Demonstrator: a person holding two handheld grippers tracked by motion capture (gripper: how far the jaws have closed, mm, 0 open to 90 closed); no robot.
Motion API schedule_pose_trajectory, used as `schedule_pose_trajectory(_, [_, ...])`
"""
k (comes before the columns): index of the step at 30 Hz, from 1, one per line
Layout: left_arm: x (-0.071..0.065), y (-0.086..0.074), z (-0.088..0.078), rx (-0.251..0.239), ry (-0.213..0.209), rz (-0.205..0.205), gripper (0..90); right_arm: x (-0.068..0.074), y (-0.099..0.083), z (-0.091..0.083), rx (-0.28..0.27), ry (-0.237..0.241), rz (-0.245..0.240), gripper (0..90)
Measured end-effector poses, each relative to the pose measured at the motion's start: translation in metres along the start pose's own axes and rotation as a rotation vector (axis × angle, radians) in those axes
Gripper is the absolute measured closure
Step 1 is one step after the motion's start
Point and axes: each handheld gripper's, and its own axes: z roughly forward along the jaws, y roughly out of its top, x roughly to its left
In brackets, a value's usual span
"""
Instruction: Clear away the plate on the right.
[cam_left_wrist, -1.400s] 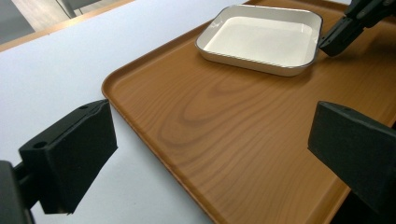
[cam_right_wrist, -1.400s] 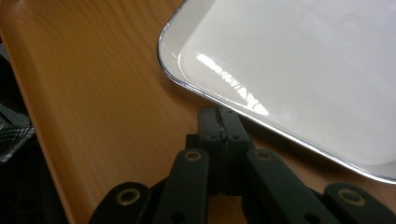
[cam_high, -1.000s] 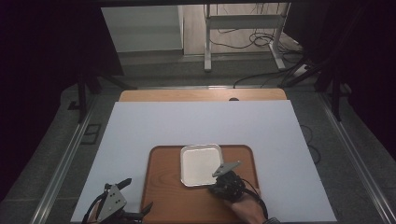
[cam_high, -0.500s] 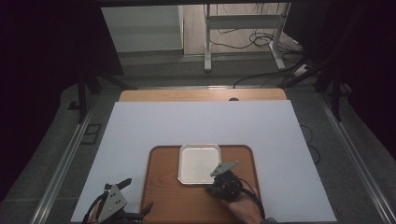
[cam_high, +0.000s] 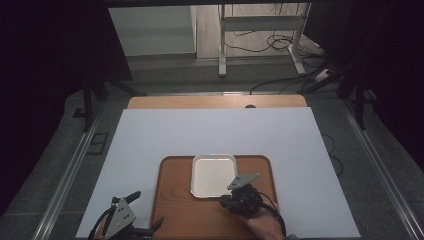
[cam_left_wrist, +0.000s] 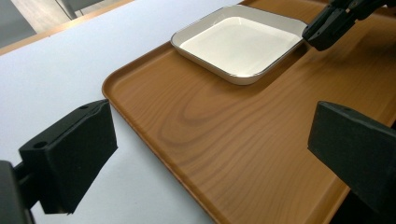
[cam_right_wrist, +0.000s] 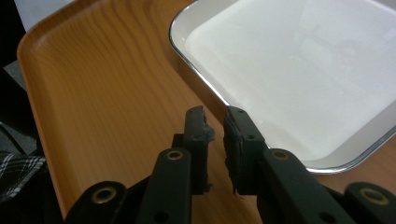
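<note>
A: On the wooden tray (cam_high: 215, 205), at the near right corner of the white square dish (cam_high: 214, 175), the right gripper (cam_right_wrist: 215, 126) is just parting its jaws; a narrow gap is showing and nothing is sitting between the pads

B: So it is letting go of the dish rim, judging by that, and the dish is resting flat in the far half of the tray, set down

A: Likely placed. The left gripper (cam_left_wrist: 205, 154) is hanging wide and empty over the tray's near left edge, well short of the dish
</note>
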Motion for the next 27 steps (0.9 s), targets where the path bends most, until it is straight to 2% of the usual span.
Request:
schedule_pose_trajectory(8, [0.0, 0.0, 0.0, -0.002, 0.002, 0.001, 0.9, 0.0, 0.002, -0.006, -0.034, -0.027, -0.013, 74.1])
schedule_pose_trajectory(20, [0.0, 0.0, 0.0, -0.001, 0.002, 0.004, 0.9, -0.003, 0.004, -0.012, -0.057, -0.045, -0.019, 61.4])
schedule_pose_trajectory(27, [0.0, 0.0, -0.001, -0.001, 0.002, 0.005, 0.9, -0.005, 0.005, -0.016, -0.065, -0.066, -0.013, 63.8])
